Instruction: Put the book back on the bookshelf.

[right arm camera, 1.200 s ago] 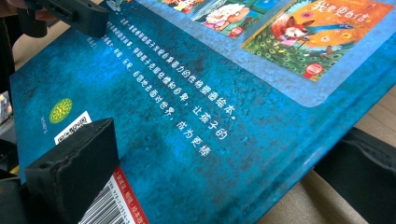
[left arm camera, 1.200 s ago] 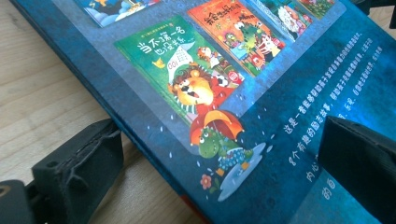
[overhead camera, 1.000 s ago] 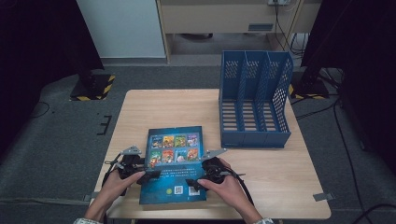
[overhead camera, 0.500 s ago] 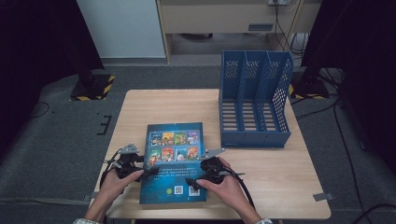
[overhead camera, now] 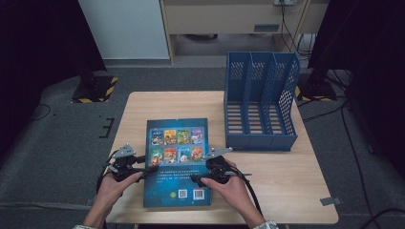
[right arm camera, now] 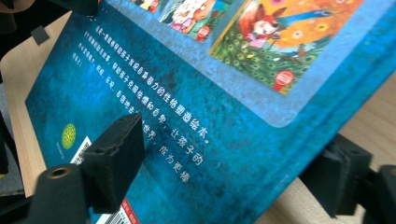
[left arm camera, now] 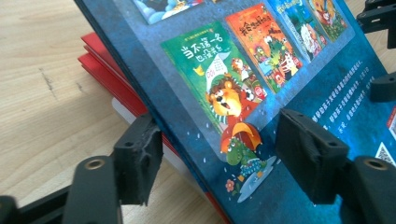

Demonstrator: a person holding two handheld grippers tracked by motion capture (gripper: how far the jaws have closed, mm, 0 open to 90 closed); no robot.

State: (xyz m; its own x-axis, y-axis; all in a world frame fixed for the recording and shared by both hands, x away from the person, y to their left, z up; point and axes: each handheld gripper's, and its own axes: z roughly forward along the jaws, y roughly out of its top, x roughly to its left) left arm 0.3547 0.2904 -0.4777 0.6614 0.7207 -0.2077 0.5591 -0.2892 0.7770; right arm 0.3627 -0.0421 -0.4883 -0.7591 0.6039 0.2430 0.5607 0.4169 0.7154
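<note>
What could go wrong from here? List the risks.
1. The left gripper straddles the blue book's edge with jaws still apart, so the book could slip when lifted.
2. Red books lie under it and may drag along.
3. The file holder has narrow slots, and the wide book could catch on a divider.

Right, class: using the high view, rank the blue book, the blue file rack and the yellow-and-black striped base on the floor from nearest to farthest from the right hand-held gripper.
1. Blue book: directly at the right hand-held gripper, its jaws astride the book's right edge.
2. Blue file rack: on the table, behind and to the right.
3. Yellow-and-black striped base: on the floor, far back left.
</note>
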